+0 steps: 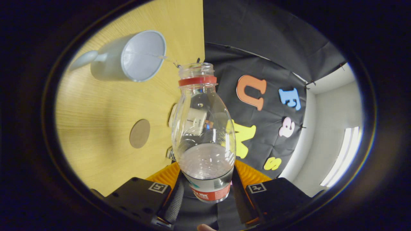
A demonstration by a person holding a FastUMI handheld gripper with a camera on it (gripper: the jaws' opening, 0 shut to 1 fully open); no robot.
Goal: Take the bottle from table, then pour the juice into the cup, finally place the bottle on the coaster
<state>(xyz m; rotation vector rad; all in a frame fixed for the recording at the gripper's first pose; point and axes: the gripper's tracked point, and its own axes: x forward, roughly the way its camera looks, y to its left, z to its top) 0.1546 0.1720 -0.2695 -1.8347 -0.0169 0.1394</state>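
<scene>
Furthest left, we see a pale cup [128,57] with a handle, standing on a light wooden table [96,128]. The whole scene looks rolled sideways, because we are tipping the gripper to pour, so the cup's open mouth faces toward us and to the right.

Nearer to us on the table lies a round brown coaster [140,133], flat and bare, well apart from the cup.

Moving right, a thin clear stream [167,58] runs from the bottle's open mouth across to the cup's rim.

In the middle is the bottle [204,128], clear plastic with a red ring at its neck and no cap. Our gripper [207,189] is closed on its labelled base end, one finger pressing each side. The liquid left has pooled against the base end, close to our fingers.

We judge the bottle light now, with thin smooth walls that would flex under a hard squeeze and could slip if wet. The labelled band where we hold it seems the soundest place to grip, firm but not crushing.

A small pale object [192,120] shows through the bottle; we cannot tell what it is.

To the right hangs the booth's dark cloth wall [273,38].
</scene>
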